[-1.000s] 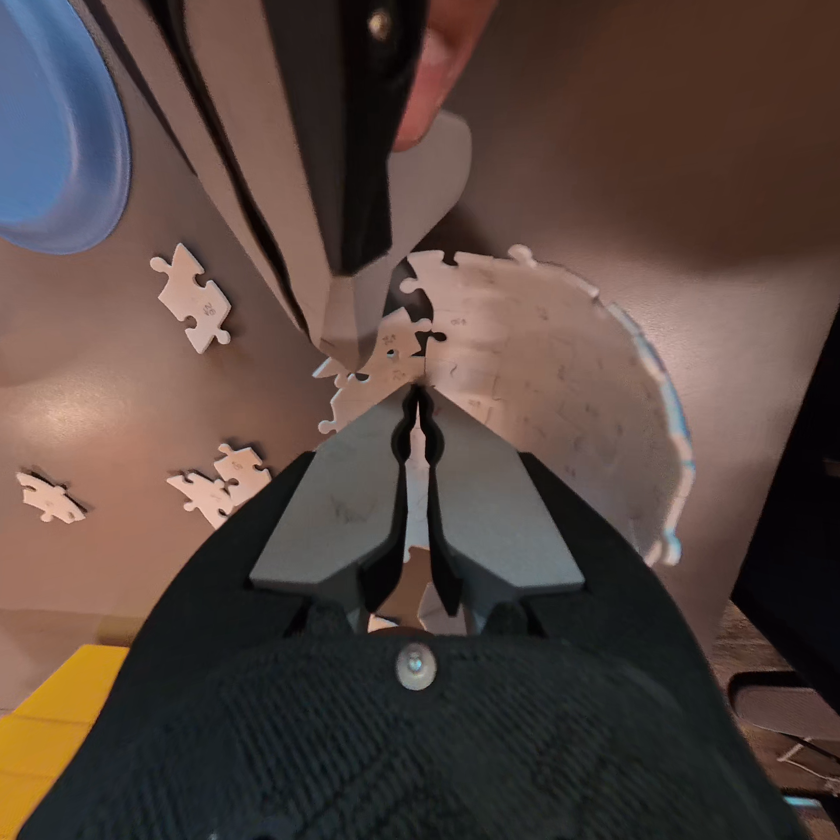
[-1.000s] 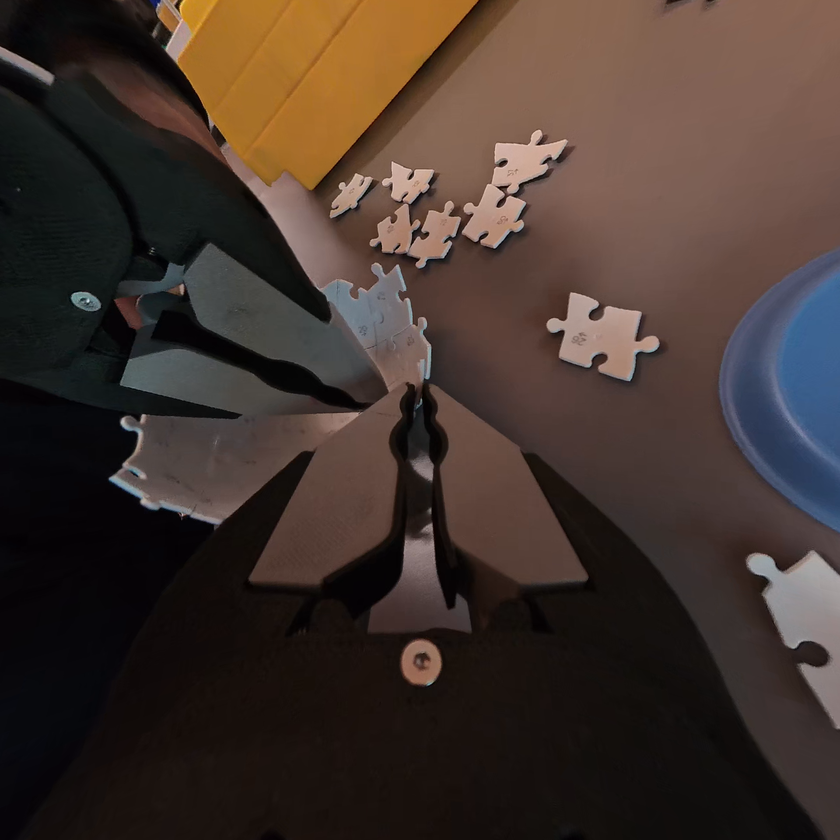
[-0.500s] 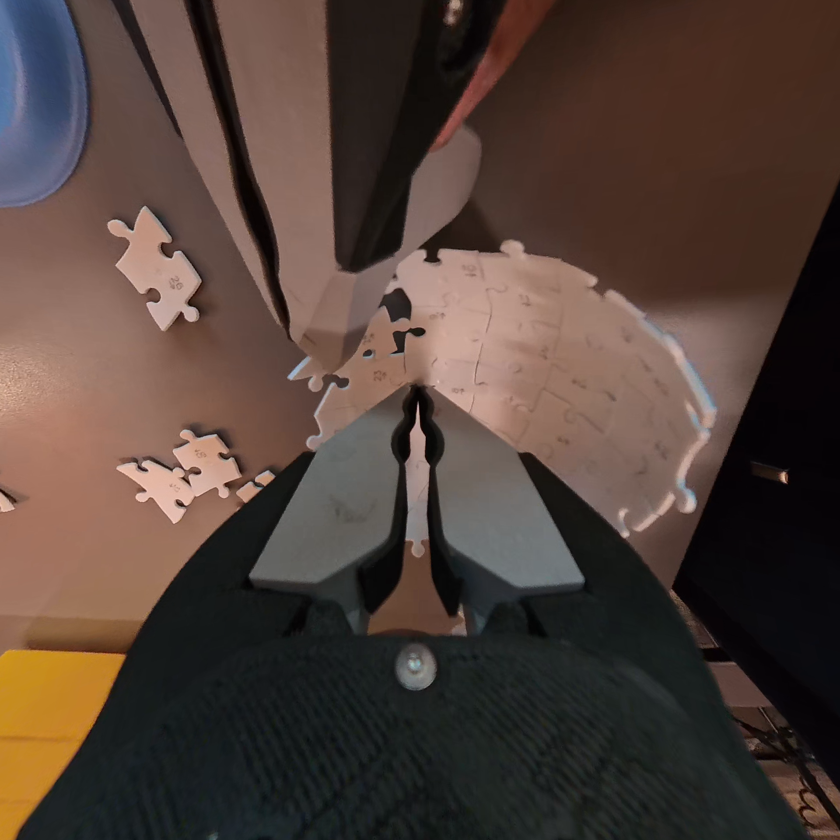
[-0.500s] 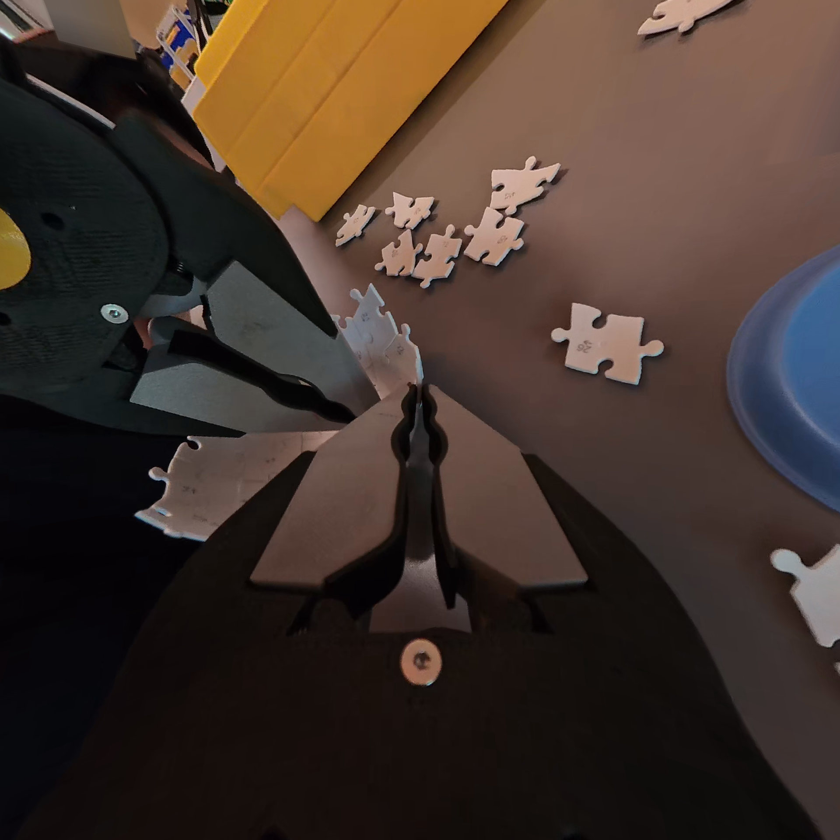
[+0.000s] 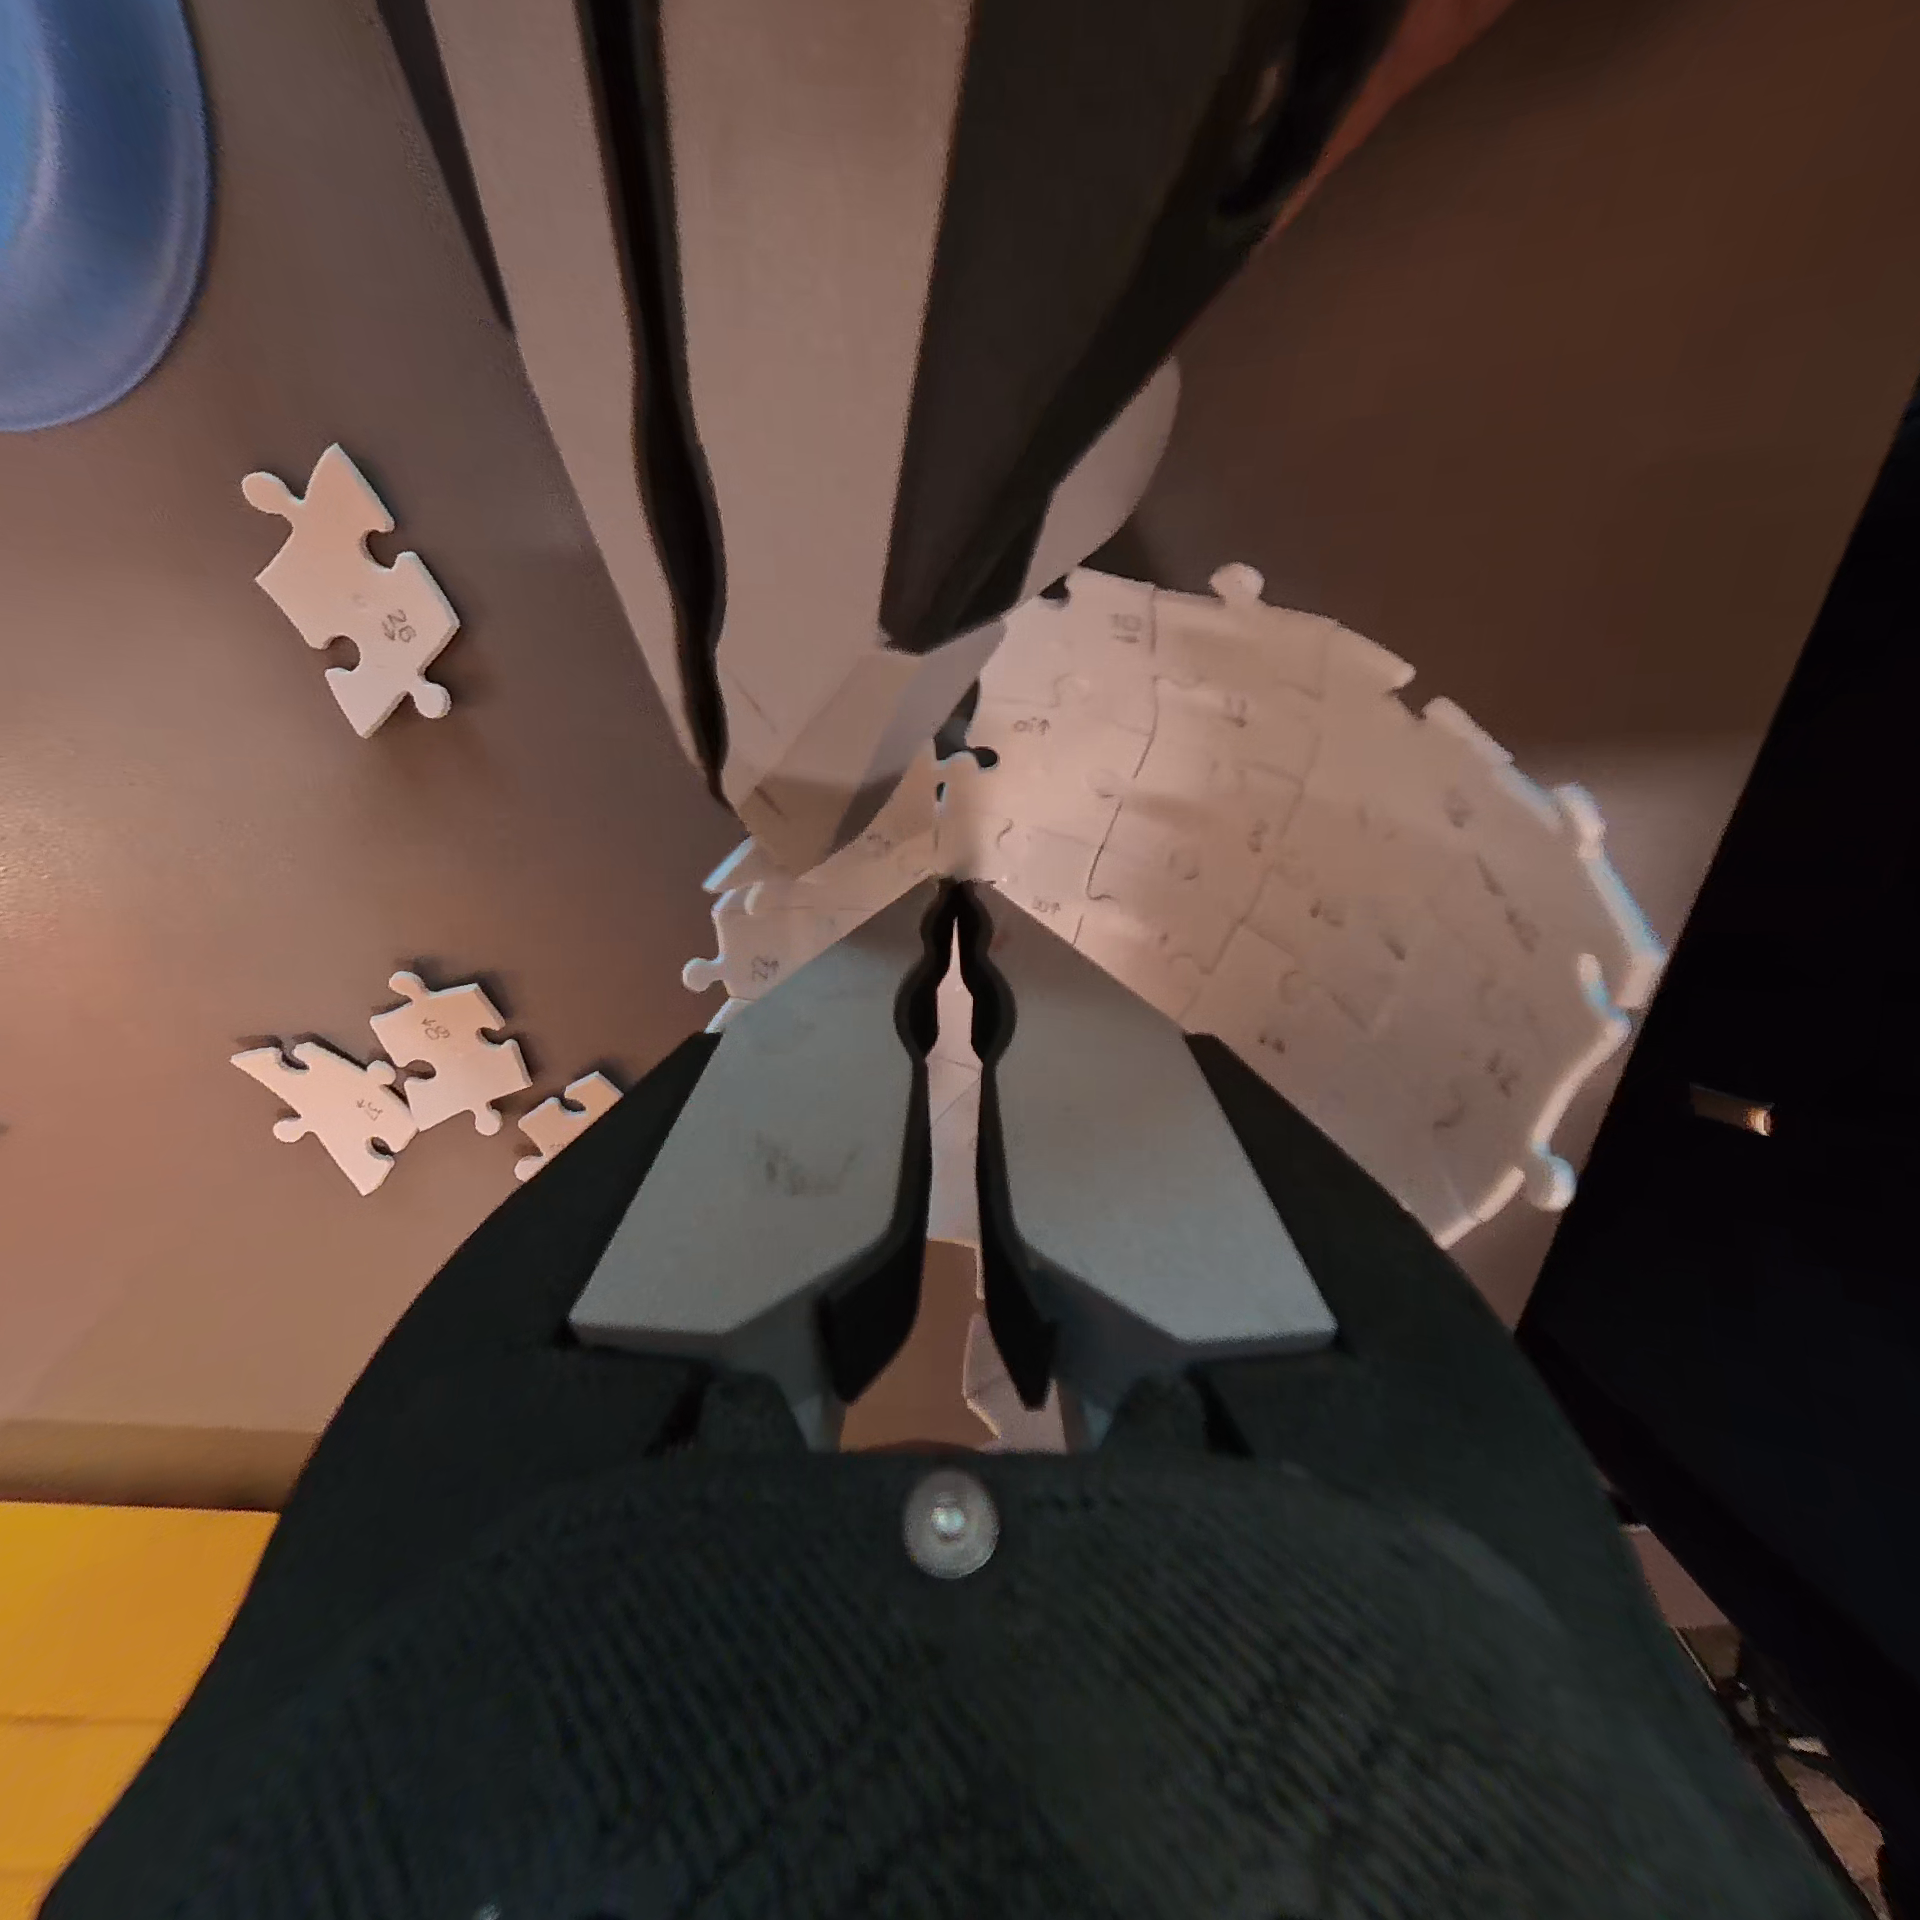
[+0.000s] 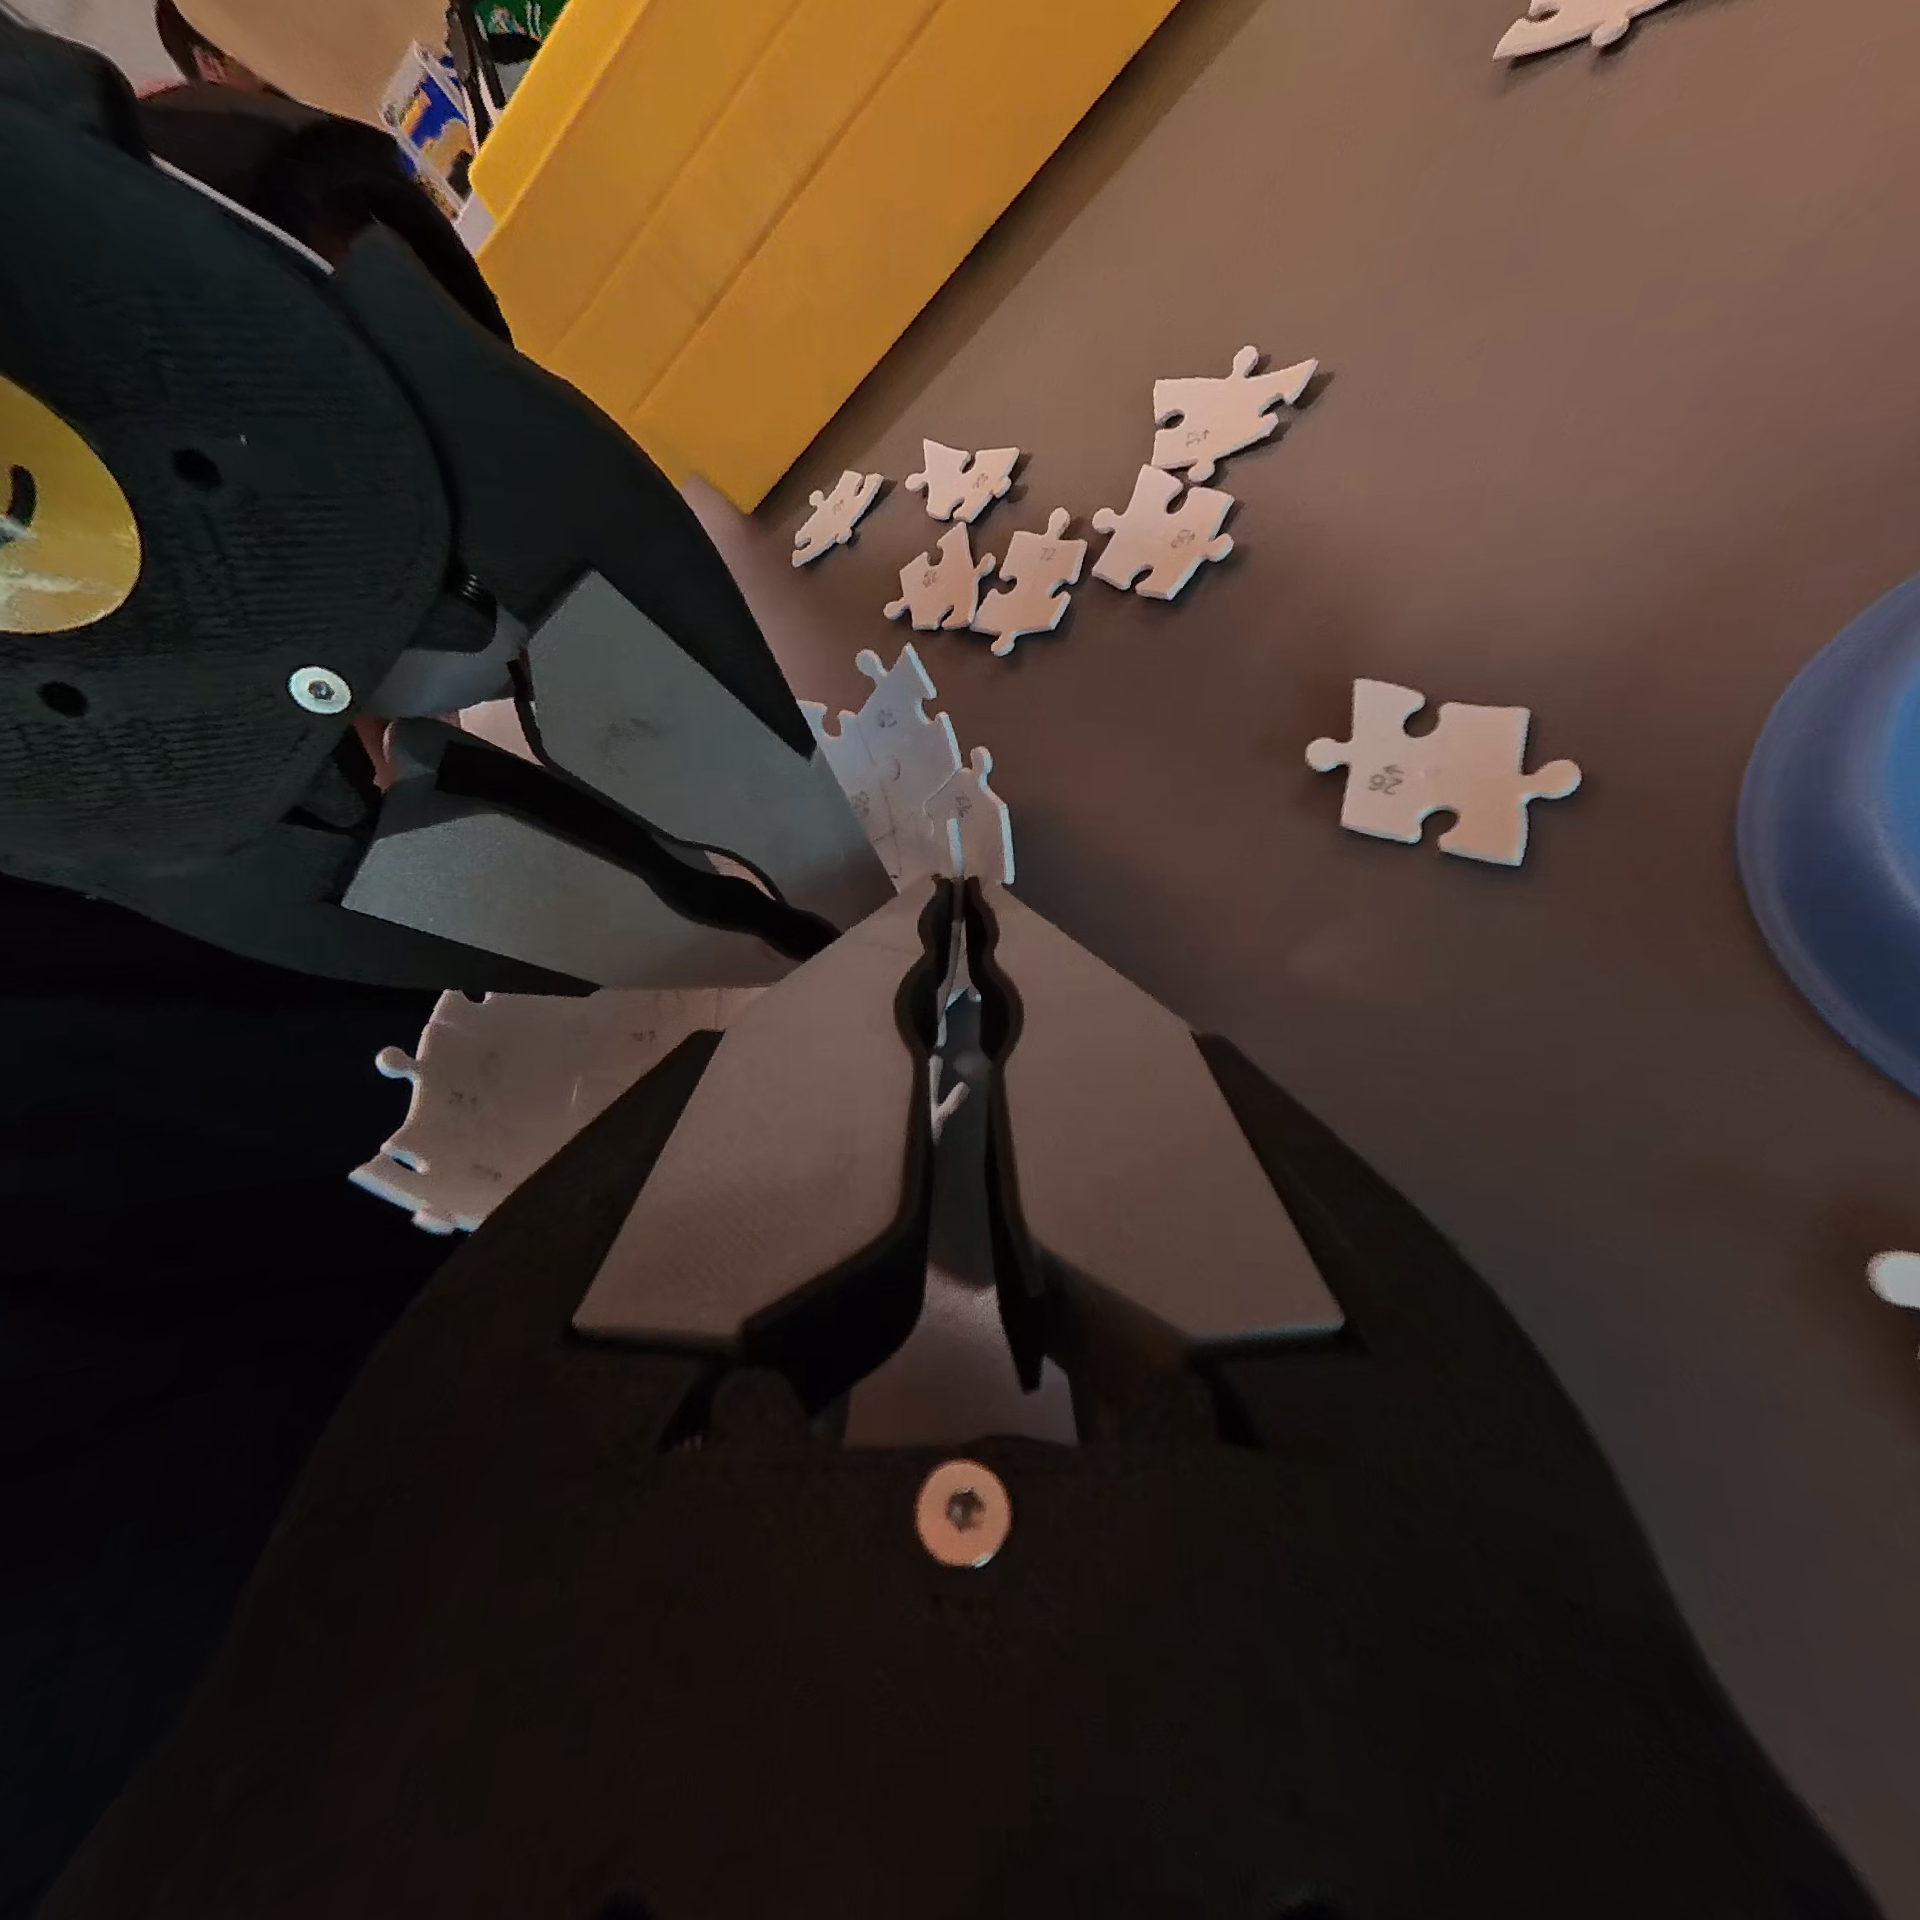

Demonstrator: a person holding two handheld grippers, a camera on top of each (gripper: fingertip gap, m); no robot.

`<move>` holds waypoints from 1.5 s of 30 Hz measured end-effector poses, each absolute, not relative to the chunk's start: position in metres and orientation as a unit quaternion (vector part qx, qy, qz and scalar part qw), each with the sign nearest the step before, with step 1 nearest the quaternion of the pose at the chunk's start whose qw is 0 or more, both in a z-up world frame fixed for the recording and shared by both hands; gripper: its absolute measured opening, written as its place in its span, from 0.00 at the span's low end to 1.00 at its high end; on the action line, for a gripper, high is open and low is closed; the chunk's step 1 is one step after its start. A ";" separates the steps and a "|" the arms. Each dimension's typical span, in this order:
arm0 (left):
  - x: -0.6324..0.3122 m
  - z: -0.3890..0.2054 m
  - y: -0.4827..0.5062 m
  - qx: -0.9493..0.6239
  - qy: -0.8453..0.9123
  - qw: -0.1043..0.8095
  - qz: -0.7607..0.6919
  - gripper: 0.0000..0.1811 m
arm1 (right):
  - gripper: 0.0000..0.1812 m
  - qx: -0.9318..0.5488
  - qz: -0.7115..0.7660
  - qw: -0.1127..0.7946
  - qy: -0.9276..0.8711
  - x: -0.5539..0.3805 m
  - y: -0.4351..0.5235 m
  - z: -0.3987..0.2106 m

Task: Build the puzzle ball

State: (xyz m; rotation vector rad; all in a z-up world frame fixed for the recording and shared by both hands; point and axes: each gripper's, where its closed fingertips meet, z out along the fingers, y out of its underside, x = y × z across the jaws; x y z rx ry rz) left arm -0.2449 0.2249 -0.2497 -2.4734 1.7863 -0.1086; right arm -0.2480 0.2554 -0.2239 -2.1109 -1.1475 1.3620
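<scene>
Left tongs (image 5: 958, 885) clenched on edge of the half-built puzzle ball shell (image 5: 1299, 894), held above the brown bench (image 5: 208, 852). Right tongs (image 6: 958, 883) clenched on the same shell's rim, tips touching the left's. Loose pieces (image 6: 1439, 771) lie scattered on the bench; blue dish (image 6: 1839, 883) far right, yellow box (image 6: 790, 208) far left.

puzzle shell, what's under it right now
Brown table shows beside the curved puzzle shell. Directly beneath is hidden by the shell itself and both grippers' fingers, shut on its edge.
</scene>
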 end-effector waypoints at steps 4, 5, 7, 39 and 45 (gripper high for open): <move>-0.245 -0.250 0.225 -0.810 0.584 0.046 -0.036 0.00 | 0.00 -0.754 0.479 0.191 -0.407 -0.245 0.255 -0.224; -0.245 -0.250 0.225 -0.810 0.584 0.046 -0.036 0.00 | 0.00 -0.755 0.477 0.191 -0.407 -0.245 0.256 -0.225; -0.245 -0.250 0.225 -0.809 0.585 0.047 -0.035 0.00 | 0.00 -0.758 0.475 0.186 -0.407 -0.244 0.257 -0.228; -0.247 -0.251 0.237 -0.755 0.654 0.042 0.035 0.00 | 0.00 -0.751 0.484 0.122 -0.432 -0.257 0.262 -0.237; -0.247 -0.251 0.235 -0.735 0.677 0.034 0.030 0.00 | 0.00 -0.749 0.487 0.112 -0.436 -0.259 0.262 -0.238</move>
